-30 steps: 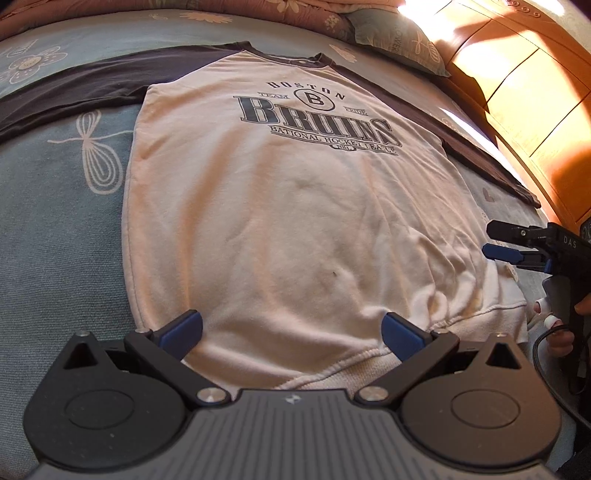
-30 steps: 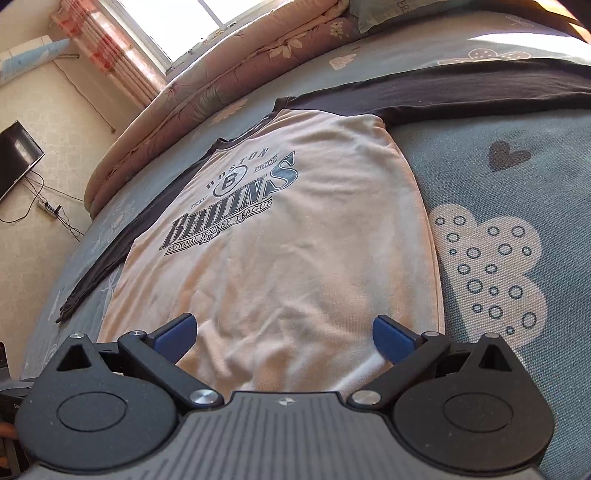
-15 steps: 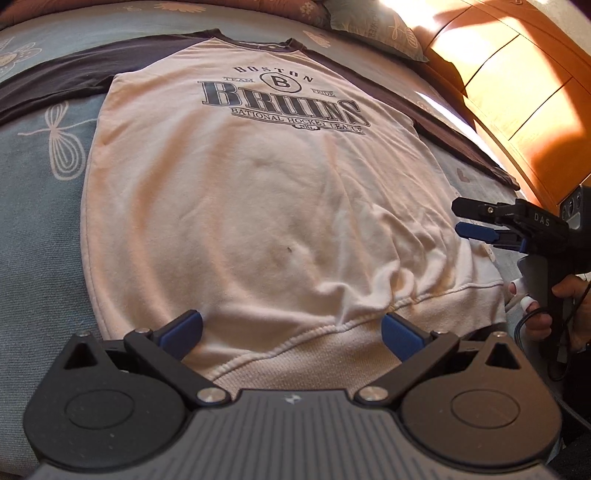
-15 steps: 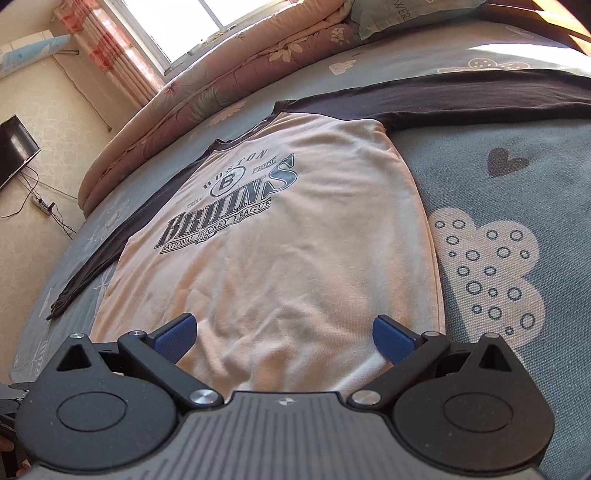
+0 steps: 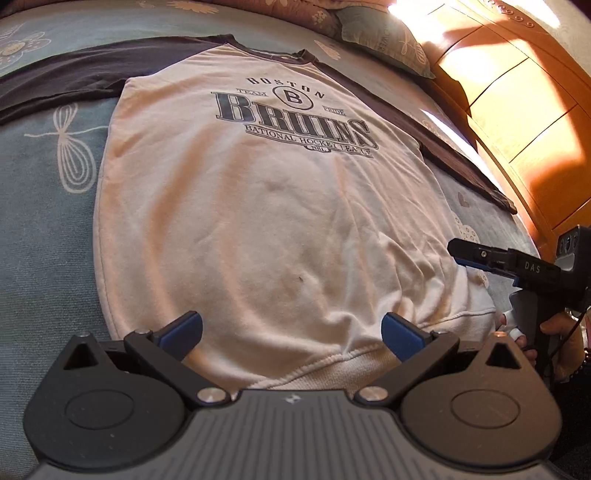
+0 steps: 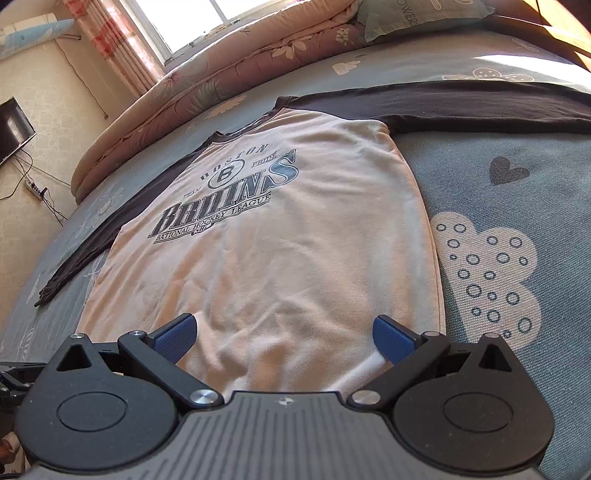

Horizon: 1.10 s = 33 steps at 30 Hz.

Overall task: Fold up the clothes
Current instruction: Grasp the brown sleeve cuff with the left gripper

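we've got both claws, left gripper (image 5: 291,330) and right gripper (image 6: 282,334), spread wide over the shirt (image 5: 273,206) hem, touching it maybe, hard to tell.

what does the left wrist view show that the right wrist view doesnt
Only the left wrist view shows the wooden headboard, the right gripper from the side and the hand holding it. Only the right wrist view shows the window, the curtain and a dark screen on the wall. Both show the Bruins shirt spread flat on the blue bedsheet, its dark sleeves stretched out, with open jaws near its hem.
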### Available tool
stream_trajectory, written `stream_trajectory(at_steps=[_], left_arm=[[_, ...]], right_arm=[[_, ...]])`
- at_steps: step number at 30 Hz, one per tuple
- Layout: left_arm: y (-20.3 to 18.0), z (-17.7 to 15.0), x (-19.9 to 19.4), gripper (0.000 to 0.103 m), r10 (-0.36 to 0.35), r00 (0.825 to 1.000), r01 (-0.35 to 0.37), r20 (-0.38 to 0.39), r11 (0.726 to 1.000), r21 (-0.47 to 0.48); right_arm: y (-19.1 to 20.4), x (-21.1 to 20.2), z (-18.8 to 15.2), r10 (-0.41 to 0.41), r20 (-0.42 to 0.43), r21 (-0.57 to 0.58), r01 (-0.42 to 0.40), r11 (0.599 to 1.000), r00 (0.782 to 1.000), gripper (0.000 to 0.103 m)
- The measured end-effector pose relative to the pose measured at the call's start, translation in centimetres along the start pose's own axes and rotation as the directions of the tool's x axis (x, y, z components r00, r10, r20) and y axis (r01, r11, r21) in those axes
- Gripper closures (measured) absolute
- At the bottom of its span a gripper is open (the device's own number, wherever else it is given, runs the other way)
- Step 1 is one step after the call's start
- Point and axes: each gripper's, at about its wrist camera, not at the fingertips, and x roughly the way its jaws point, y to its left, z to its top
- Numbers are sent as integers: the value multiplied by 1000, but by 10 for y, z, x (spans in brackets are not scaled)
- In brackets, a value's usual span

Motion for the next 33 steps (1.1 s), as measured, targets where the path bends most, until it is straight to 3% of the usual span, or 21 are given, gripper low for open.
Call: stream_trajectory(at_steps=[4,8,12,18,24,25,30,33], left_arm=[[65,25,-37,1,-2,985,37,171,979,-199],[130,49,-74,1,30,942,106,334,918,-381],[193,70,-107,1,94,880,193,466,825,-531],[268,53,-101,1,199,842,245,502,687,-683],[344,37,-96,1,308,803,308,511,519,-797],[351,37,-94,1,321,798,311,510,506,-805],[358,65,-84,1,325,811,252,486,557,-791],[367,73,-84,1,334,806,259,488,542,-799]], right_arm=[[7,2,-1,-31,-6,-55,31,998,999,0],[10,4,-2,-48,-6,-81,47,996,999,0],[12,6,-2,-63,-4,-96,62,993,998,0],[21,12,-3,-120,8,-135,120,984,993,0],[35,22,-6,-211,23,-220,211,953,977,0],[36,24,-7,-221,25,-227,221,948,975,0],[38,28,-7,-249,43,-236,252,938,967,0],[38,30,-6,-257,52,-235,262,936,965,0]])
